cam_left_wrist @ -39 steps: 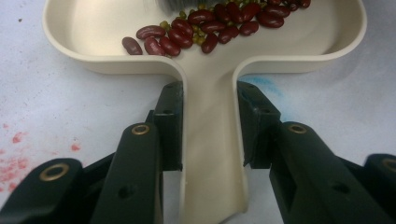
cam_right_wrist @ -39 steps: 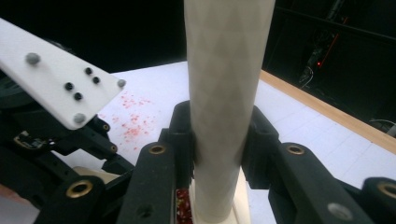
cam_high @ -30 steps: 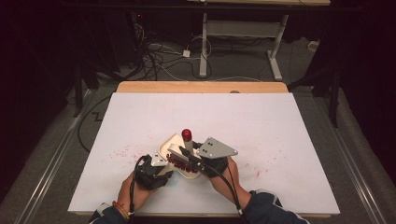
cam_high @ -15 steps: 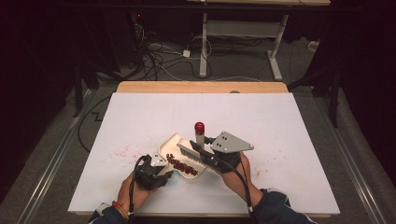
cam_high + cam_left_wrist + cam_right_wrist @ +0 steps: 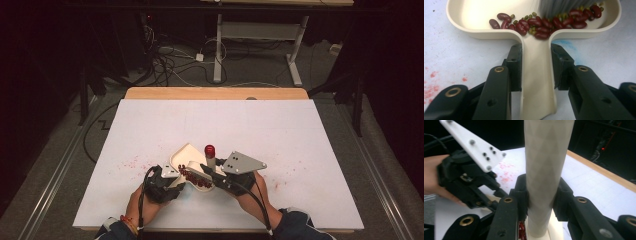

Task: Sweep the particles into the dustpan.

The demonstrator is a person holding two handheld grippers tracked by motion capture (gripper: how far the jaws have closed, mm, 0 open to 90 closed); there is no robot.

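A cream dustpan (image 5: pixel 185 154) lies on the white table sheet, and my left gripper (image 5: pixel 171 176) is shut on its flat handle (image 5: pixel 537 82), one jaw on each side. Several red kidney beans (image 5: pixel 544 25) and small green beans sit at the pan's back wall. Grey brush bristles (image 5: pixel 564 6) rest among them. My right gripper (image 5: pixel 209 171) is shut on the brush's pale grey handle (image 5: pixel 546 170), which stands nearly upright with a red cap (image 5: pixel 209 149) on top. In the right gripper view, the left gripper (image 5: pixel 466 185) sits at the left, held by a hand.
Red stains (image 5: pixel 131 162) speckle the white sheet (image 5: pixel 300 135) left and right of the pan, and a faint blue smudge (image 5: pixel 565 43) lies beside the pan's handle. A wooden table edge (image 5: pixel 215 93) runs along the far side. Cables and desk legs (image 5: pixel 217 50) stand on the floor beyond.
The right gripper and brush moved to the right across the pan, then dropped back slightly. The left gripper and dustpan stayed put.
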